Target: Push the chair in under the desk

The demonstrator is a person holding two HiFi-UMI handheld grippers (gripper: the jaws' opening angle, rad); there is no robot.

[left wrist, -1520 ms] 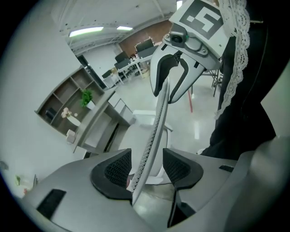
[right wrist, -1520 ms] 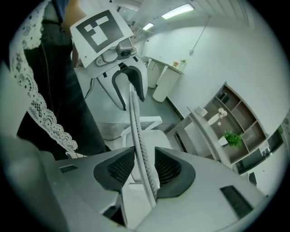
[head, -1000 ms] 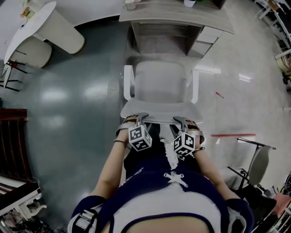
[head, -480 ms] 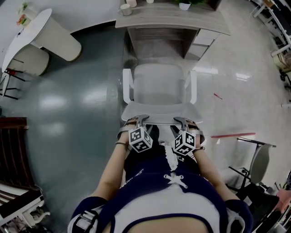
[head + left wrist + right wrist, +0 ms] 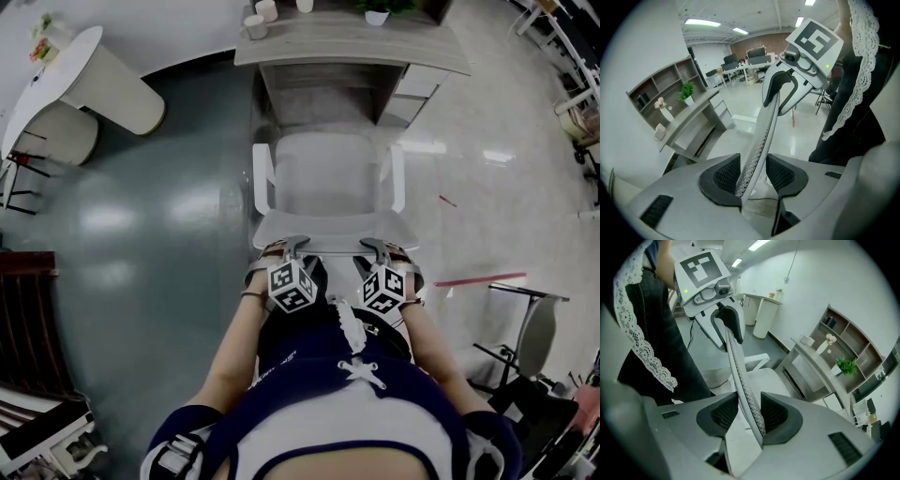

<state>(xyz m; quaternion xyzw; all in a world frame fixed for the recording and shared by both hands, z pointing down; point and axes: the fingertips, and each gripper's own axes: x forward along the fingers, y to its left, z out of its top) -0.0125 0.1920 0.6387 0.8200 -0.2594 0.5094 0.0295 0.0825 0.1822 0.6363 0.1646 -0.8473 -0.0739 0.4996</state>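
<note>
A white office chair [image 5: 328, 173] faces the grey desk [image 5: 352, 42], its seat just short of the kneehole. In the head view my left gripper [image 5: 292, 246] and right gripper [image 5: 375, 246] sit side by side on the top edge of the backrest [image 5: 333, 230]. In the left gripper view the thin mesh backrest [image 5: 764, 126] runs between the pads of my left gripper [image 5: 752, 176], which is shut on it. The right gripper view shows the same for my right gripper [image 5: 750, 416]: the backrest [image 5: 738, 371] lies between its pads, hard against one pad.
Cups [image 5: 255, 23] and a potted plant [image 5: 377, 16] stand on the desk. A round white table [image 5: 56, 66] is at far left, dark furniture [image 5: 28, 309] at near left, a folding chair [image 5: 525, 328] at near right. Red tape [image 5: 478, 279] marks the glossy floor.
The chair has rolled a little closer to the desk, with both grippers and the person following behind it. Both grippers keep their places on the backrest.
</note>
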